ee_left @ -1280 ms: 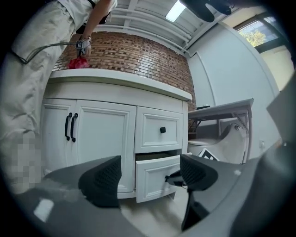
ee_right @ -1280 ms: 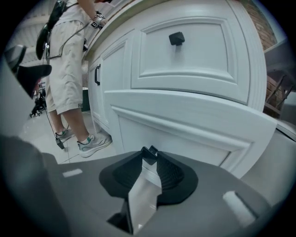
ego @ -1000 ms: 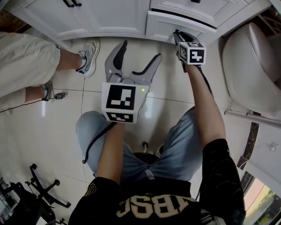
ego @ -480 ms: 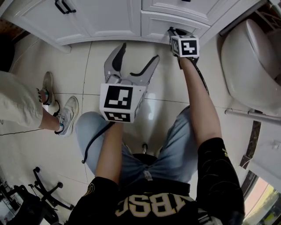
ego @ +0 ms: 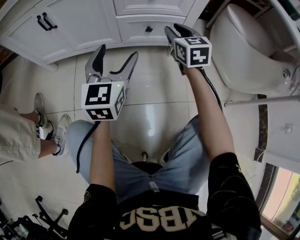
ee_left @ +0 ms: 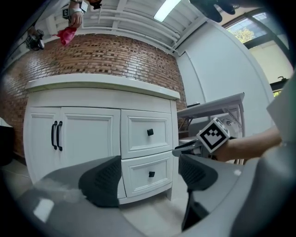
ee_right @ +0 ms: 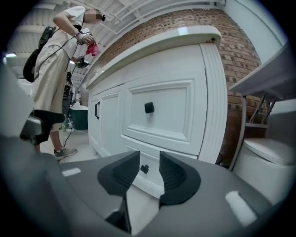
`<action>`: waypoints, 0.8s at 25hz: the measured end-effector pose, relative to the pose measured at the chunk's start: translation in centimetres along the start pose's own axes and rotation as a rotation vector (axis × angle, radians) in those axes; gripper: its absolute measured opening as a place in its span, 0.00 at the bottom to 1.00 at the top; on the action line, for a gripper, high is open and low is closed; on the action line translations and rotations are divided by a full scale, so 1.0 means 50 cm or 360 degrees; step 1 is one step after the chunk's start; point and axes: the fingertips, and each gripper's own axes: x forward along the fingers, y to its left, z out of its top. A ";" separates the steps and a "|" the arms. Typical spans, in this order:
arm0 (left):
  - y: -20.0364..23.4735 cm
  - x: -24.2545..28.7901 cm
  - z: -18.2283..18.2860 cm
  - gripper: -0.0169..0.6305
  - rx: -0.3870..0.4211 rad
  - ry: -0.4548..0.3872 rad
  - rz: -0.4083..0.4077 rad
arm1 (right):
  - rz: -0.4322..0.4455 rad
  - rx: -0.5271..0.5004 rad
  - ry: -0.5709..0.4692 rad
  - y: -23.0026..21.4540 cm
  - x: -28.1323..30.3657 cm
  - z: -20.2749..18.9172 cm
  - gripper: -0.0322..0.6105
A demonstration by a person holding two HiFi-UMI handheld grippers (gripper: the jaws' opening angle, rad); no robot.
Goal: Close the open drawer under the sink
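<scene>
The white vanity's lower drawer [ego: 140, 28] sits flush with the cabinet front, its black knob showing, and the upper drawer [ego: 150, 5] above it is flush too. My right gripper [ego: 176, 29] hangs just in front of the drawers' right end, touching nothing. Its jaws are opening, a narrow gap stands between them and nothing is in it. In the right gripper view [ee_right: 149, 169] the lower drawer's knob [ee_right: 144, 169] shows through that gap, below the upper drawer [ee_right: 157, 113]. My left gripper [ego: 118, 51] is wide open and empty over the floor, facing the lower drawer [ee_left: 138, 178].
A white toilet [ego: 243, 47] stands right of the vanity, with a metal rack [ee_left: 217, 104] beside it. Two cabinet doors with black handles [ego: 44, 21] are left of the drawers. A bystander's feet [ego: 47, 126] are on the tiles at left; a chair base [ego: 47, 220] is behind.
The lower drawer went from slightly out to flush. My right gripper then lifted off its front and its jaws parted a little. The bystander's feet stepped left.
</scene>
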 end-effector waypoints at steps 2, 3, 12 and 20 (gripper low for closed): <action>-0.004 -0.005 0.003 0.65 -0.0008 -0.0004 -0.0003 | 0.0018 -0.0082 -0.0040 0.021 -0.036 0.015 0.27; -0.006 -0.008 0.007 0.65 -0.0015 -0.0011 -0.0007 | 0.0042 -0.0120 -0.0060 0.037 -0.054 0.022 0.28; -0.029 -0.049 0.037 0.65 -0.0052 -0.0068 -0.0006 | 0.0062 0.0054 -0.0344 0.168 -0.176 0.093 0.41; -0.052 -0.100 0.053 0.63 0.0018 -0.0118 0.0033 | -0.0064 -0.0112 -0.0416 0.236 -0.251 0.092 0.54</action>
